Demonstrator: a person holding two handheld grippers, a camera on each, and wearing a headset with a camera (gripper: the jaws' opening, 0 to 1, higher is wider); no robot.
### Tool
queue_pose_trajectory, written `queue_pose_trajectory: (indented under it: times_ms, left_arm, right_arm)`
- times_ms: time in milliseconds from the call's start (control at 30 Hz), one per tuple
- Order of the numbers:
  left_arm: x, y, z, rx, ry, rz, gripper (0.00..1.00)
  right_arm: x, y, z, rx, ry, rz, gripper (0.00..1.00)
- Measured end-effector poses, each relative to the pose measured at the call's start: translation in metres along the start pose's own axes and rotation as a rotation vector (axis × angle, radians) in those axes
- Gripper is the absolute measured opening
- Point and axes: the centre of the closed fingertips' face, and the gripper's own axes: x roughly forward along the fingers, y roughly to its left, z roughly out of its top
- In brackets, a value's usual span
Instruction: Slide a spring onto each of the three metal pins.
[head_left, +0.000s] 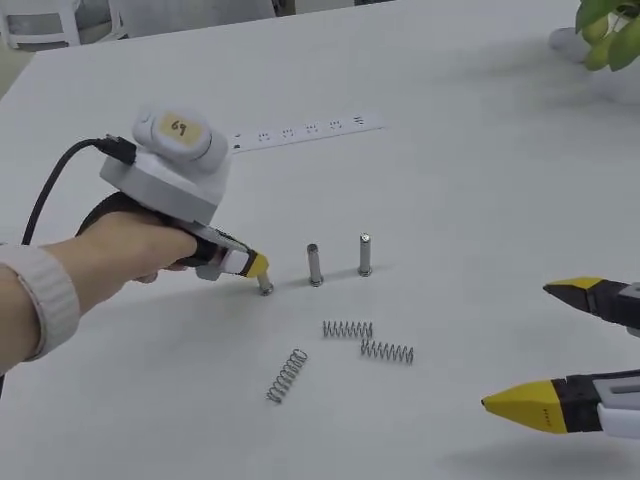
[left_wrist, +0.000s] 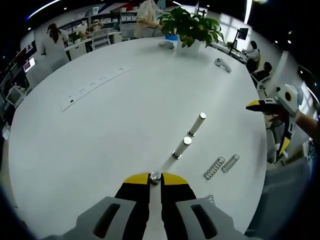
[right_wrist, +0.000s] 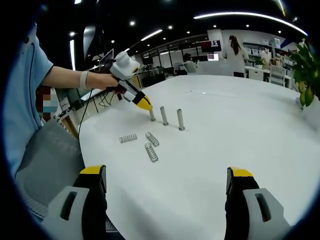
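Pins (head_left: 314, 265) are standing in a row in the middle of the table (head_left: 450, 180), all bare. The left gripper (head_left: 258, 268) is pinching the leftmost pin (head_left: 265, 285) between narrowed jaws, so any sideways pull is risking toppling it. Springs (head_left: 347, 329) are lying loose toward the near edge; the right gripper (head_left: 515, 345), hovering wide open, is risking rolling them away

Left hand-held gripper (head_left: 260, 268): held in a hand (head_left: 130, 255), its yellow tip closed at the top of the left pin (head_left: 265, 286).
Other pins: middle pin (head_left: 314, 265) and right pin (head_left: 365, 255) stand upright and bare, in a row with it.
Springs: left spring (head_left: 287, 376), middle spring (head_left: 347, 329) and right spring (head_left: 387, 351) lie loose on the desk (head_left: 470, 200), in front of the pins.
Right hand-held gripper (head_left: 548, 348): low right, jaws spread wide, gripping nothing.
Background: power strip (head_left: 305, 130) beyond the pins; plant (head_left: 610, 30) at the top right corner.
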Motion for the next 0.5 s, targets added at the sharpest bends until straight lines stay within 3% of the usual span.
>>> queue_pose_trajectory:
  times_ms: [500]
  left_arm:
    - [0.0013, 0.0011, 0.001, 0.027, 0.002, 0.001, 0.0]
  right_arm:
    - [0.0006, -0.0008, -0.0003, 0.002, 0.001, 0.0, 0.99]
